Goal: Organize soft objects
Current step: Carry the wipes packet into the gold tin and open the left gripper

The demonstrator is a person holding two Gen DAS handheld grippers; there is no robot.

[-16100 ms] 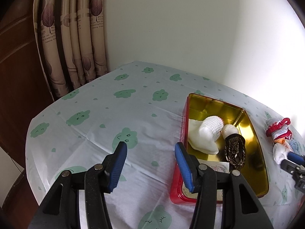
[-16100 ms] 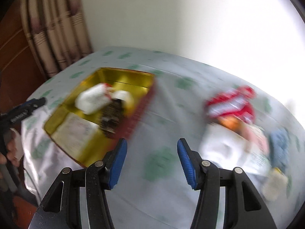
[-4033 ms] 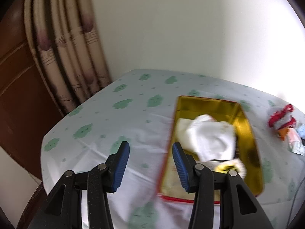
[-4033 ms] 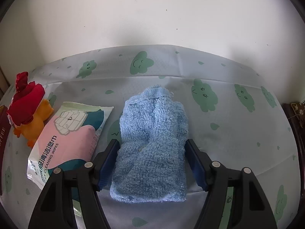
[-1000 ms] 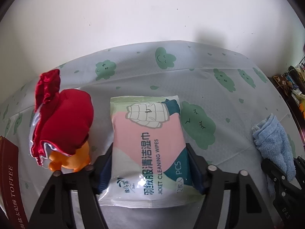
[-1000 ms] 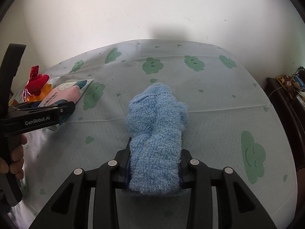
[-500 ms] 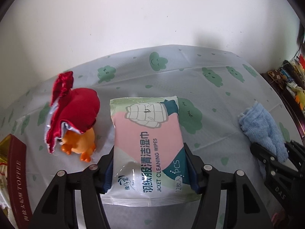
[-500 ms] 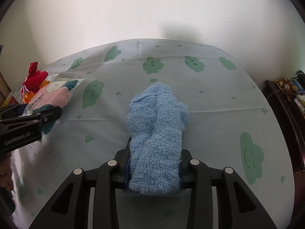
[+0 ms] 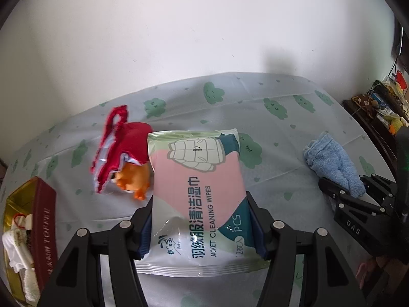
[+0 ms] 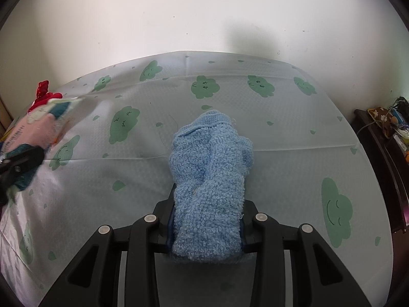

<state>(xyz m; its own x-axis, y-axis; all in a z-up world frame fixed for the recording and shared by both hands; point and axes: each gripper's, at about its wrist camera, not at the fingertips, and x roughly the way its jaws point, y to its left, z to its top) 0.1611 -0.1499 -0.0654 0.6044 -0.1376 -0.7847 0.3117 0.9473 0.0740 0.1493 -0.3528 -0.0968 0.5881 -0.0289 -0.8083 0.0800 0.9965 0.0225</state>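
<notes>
Left tongs (image 9: pixel 200 226) pinch the wipes pack (image 9: pixel 198 192) by its sides; right tongs (image 10: pixel 207 223) pinch the blue towel (image 10: pixel 209 179), likely for carrying to the tin (image 9: pixel 44 220) at far left.

A plain white wall (image 10: pixel 204 12) fills the upper frame in both views, lit softly with a faint grey shadow right of centre. Below it the table (image 10: pixel 281 133) wears a pale cloth printed with green smiling clouds. At the right edge stands dark wooden furniture (image 9: pixel 370 117) holding blurred, colourful clutter
</notes>
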